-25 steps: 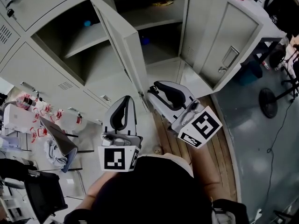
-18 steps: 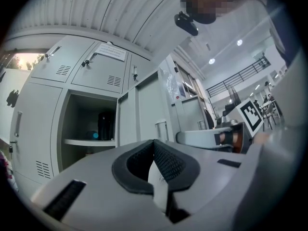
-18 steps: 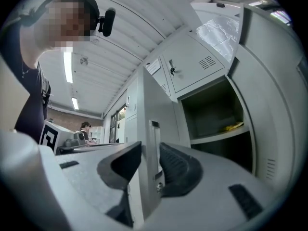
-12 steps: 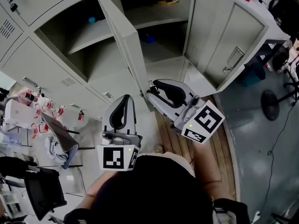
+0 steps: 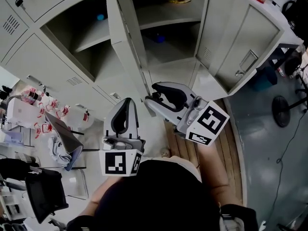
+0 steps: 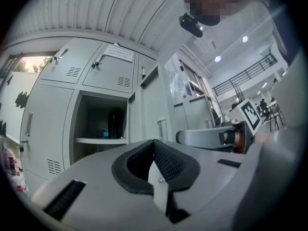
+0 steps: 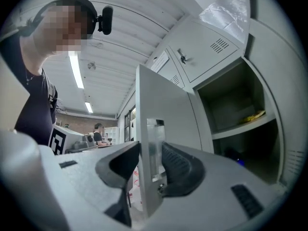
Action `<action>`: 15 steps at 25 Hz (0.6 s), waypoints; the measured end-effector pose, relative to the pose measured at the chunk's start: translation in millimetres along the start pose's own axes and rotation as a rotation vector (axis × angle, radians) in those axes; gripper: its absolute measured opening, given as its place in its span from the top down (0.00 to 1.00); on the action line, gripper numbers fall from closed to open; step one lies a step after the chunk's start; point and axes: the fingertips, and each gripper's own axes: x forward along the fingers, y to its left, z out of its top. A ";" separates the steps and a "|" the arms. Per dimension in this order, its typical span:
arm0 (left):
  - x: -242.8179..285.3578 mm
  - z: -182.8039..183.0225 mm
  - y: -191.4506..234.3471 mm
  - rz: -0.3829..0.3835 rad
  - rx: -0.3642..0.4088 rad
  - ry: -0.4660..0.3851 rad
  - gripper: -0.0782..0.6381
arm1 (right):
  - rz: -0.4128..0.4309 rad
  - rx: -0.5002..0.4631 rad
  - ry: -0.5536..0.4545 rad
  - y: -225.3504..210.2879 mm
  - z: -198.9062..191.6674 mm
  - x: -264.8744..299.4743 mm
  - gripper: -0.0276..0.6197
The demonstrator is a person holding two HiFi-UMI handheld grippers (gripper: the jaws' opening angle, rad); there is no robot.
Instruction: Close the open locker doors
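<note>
Two grey locker doors stand open. The middle door juts out toward me, and its free edge with the metal handle stands between the jaws of my right gripper. Those jaws have just been opening, and a gap shows on the left side, so the gripper is open around the edge. The right door hangs wide open further right. Below the middle door, my left gripper is shut with nothing in it, aimed at the open left compartment.
Small blue things and a yellow one lie inside the compartments. Chairs and clutter fill the floor at left. A wooden strip runs along the locker base, and a round stand base sits at right.
The middle door now looks more edge-on. My right gripper has shifted a little left along with the door's edge, and its jaws stand wider. The left gripper has barely moved.
</note>
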 end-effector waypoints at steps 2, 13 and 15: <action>-1.7 -0.3 3.1 0.009 -0.001 0.002 0.89 | 0.024 0.003 0.006 3.2 -0.9 4.8 0.75; -11.8 0.6 26.3 0.080 0.004 0.003 0.89 | 0.131 0.004 0.010 20.0 -5.7 34.2 0.75; -13.9 0.4 29.7 0.092 0.005 0.003 0.89 | 0.141 0.006 0.011 22.3 -7.1 38.7 0.75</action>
